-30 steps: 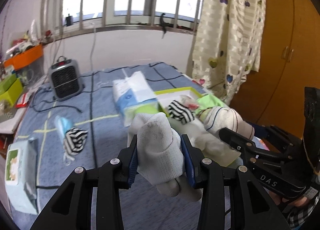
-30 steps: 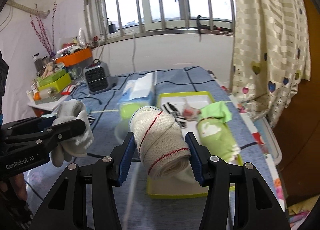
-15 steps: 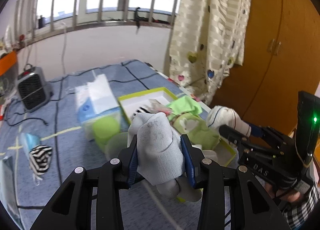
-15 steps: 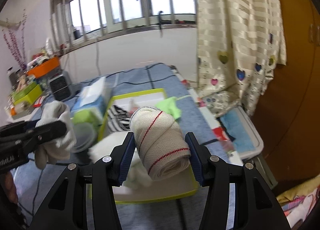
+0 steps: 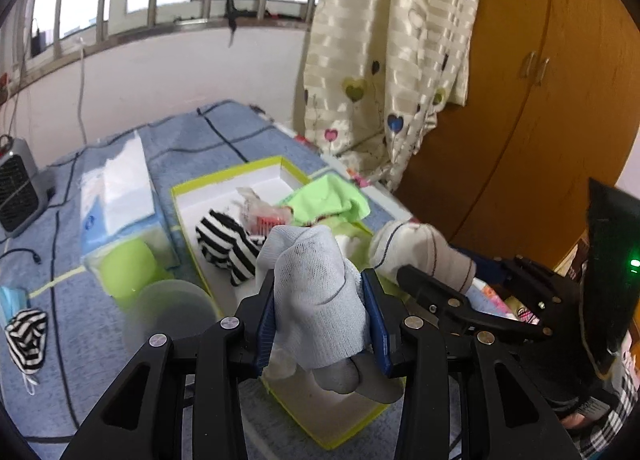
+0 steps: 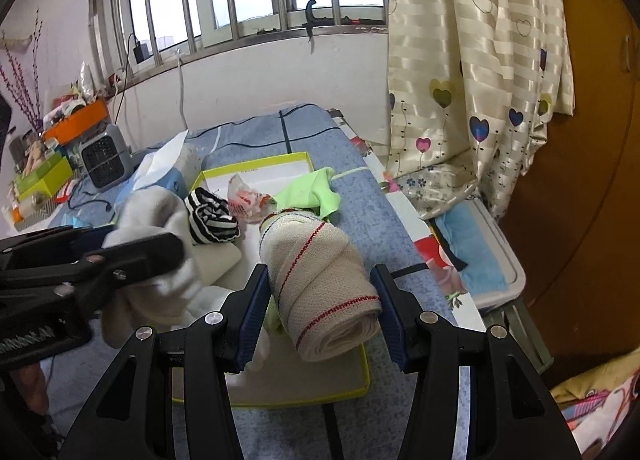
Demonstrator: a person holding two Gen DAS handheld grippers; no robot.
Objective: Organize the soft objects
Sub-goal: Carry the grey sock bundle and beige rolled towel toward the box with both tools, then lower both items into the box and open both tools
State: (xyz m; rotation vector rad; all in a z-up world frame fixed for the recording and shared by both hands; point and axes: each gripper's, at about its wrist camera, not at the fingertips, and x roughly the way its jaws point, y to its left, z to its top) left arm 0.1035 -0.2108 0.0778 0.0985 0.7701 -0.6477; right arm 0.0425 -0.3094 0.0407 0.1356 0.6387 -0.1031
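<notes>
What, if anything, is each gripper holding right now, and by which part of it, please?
The left gripper clamps a pale grey sock bundle across its middle. The right gripper clamps a cream rolled bandage with red stitching across its sides, near its lower end.

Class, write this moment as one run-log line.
left gripper: shut on grey sock | right gripper: shut on cream sock roll | both above yellow-rimmed tray

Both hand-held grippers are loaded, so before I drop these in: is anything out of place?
One striped black-and-white sock lies alone on the blue bedspread beside a light blue face mask, outside the shallow yellow-edged white box, where a matching striped bundle already lies.
</notes>
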